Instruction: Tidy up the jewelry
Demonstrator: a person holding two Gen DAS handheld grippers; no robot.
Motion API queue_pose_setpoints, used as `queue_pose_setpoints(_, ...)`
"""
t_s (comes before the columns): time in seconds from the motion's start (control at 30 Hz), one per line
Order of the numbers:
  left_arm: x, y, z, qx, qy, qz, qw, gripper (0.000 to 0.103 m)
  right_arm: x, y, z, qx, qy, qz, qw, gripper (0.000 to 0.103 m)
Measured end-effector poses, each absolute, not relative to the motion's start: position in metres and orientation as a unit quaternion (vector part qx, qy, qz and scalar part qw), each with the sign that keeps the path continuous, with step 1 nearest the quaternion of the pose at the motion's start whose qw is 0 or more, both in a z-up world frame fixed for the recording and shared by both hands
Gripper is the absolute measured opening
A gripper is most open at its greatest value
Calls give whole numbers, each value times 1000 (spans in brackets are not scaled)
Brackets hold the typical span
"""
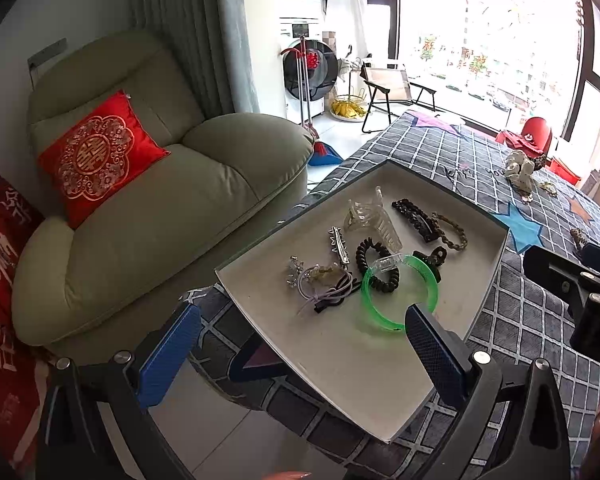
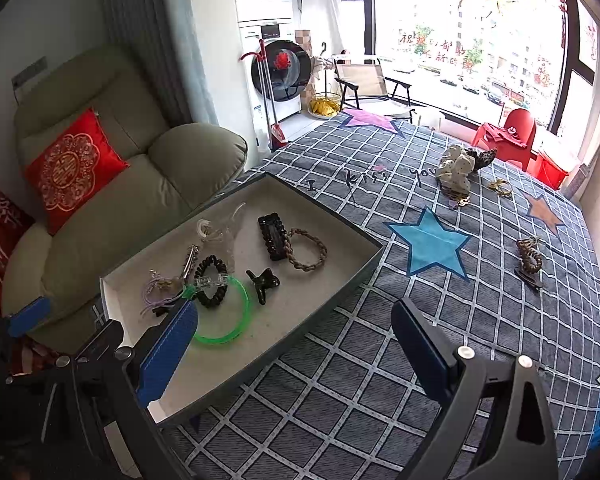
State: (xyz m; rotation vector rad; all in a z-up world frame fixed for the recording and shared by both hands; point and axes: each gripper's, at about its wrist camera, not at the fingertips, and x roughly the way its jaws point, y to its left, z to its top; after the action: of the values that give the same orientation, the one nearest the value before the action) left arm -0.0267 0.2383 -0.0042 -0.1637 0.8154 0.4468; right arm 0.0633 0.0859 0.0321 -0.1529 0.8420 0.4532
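Both grippers empty and wide open; loose pieces lie at 1 to 2 o'clock of the right gripper.

The right gripper (image 2: pixel 296 340) hangs over the checked cloth (image 2: pixel 380 380) just beside the tray (image 2: pixel 340 288), jaws spread, holding nothing. The nearest loose piece, a brown braided clip (image 2: pixel 529 261), lies at 2 o'clock, long axis running roughly 11 to 5. Farther, at 1 o'clock: cream scrunchie (image 2: pixel 455 168) and gold rings (image 2: pixel 501 188). The left gripper (image 1: pixel 300 340) hovers at the tray's near corner, equally open and empty, so the right is nearer. The tray holds a green bangle (image 2: pixel 224 312), black coil tie (image 2: pixel 211 280), black claw clip (image 2: pixel 263 283), braided band (image 2: pixel 306 249), clear claw clip (image 1: pixel 374 220).
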Motion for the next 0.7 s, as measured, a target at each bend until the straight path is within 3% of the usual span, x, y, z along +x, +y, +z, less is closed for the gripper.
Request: queue_pose_setpoints(0.7,-26,242,-7,-82,399,223,885,103,64,86,33,-77,403,218,885,98)
